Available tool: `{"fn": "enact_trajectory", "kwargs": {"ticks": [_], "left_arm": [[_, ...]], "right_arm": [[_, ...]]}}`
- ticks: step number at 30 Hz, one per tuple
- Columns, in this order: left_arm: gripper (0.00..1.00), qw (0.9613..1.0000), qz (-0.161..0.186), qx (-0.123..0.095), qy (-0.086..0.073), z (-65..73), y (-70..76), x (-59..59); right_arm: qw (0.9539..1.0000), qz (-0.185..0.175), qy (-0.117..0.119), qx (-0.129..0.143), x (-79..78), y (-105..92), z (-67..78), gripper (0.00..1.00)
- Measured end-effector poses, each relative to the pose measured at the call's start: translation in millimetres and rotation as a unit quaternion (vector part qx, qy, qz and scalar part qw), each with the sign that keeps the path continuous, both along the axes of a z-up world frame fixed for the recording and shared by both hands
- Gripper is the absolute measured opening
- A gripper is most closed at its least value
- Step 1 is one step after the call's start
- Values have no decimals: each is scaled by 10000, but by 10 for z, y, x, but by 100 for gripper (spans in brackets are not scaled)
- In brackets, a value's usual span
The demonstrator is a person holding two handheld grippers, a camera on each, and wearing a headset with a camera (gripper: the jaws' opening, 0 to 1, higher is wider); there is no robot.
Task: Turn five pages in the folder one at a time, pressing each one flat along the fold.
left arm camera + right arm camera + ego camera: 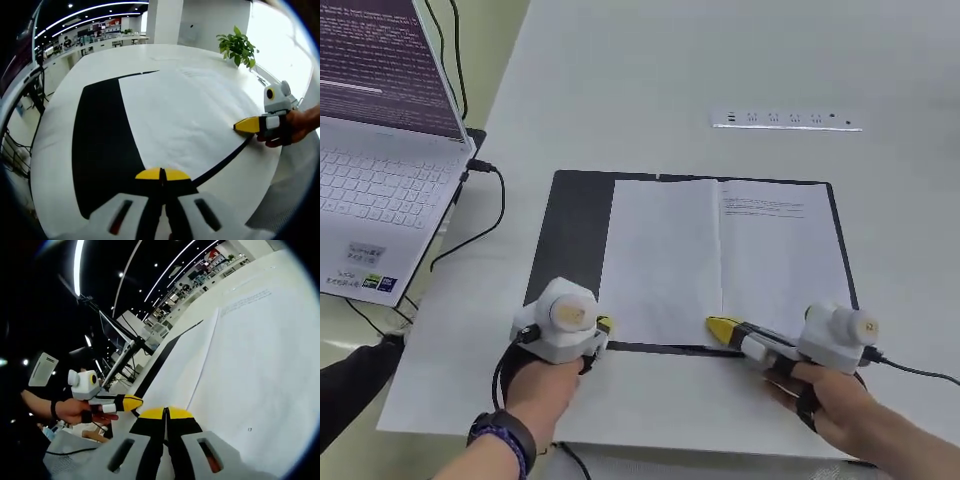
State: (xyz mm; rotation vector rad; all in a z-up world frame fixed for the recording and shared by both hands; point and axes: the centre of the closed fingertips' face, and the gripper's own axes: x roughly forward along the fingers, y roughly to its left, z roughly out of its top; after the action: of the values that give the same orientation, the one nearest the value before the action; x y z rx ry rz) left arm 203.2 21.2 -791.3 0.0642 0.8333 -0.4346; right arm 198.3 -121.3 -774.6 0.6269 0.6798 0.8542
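Note:
A black folder (pixel 572 230) lies open on the white table, with white pages (pixel 665 260) spread across its middle and right. The right-hand page (pixel 780 255) carries a few lines of print near its top. My left gripper (pixel 604 326) rests at the folder's near edge, by the bottom left corner of the left page, its yellow-tipped jaws shut on nothing (pixel 162 174). My right gripper (pixel 718 328) lies at the near edge just below the fold (pixel 200 375), jaws shut and empty (pixel 166 413). Each gripper shows in the other's view.
An open laptop (pixel 380 150) stands at the far left with black cables (pixel 480 215) trailing beside it. A white power strip (pixel 785 120) lies beyond the folder. The table's near edge (pixel 620 440) runs just behind my hands. A potted plant (pixel 239 47) stands far off.

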Motion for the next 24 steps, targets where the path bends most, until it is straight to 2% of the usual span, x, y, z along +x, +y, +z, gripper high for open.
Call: {"fn": "enact_trajectory", "kwargs": {"ticks": [6, 11, 14, 17, 21, 24], "left_arm": [[0, 10000, -21, -49, 27, -3, 5, -4], [0, 9999, -36, -96, 89, -4, 8, -5], [0, 9994, 113, -265, 181, -3, 22, -2], [0, 9993, 149, -283, 203, -2, 16, -4], [0, 9993, 155, -270, 184, 1, 5, -8], [0, 9992, 133, -267, 250, 3, 13, 3]], "right_arm": [[9999, -56, 68, -86, -62, 8, -16, 0], [9998, -135, 107, -133, -55, 3, -27, 0], [9992, -242, 282, -171, -46, 6, -35, 0], [9988, -247, 248, -333, -52, 13, -48, 0], [9977, -359, 413, -394, -51, -3, -62, 0], [9974, -347, 500, -390, -80, 7, -37, 0]]}}
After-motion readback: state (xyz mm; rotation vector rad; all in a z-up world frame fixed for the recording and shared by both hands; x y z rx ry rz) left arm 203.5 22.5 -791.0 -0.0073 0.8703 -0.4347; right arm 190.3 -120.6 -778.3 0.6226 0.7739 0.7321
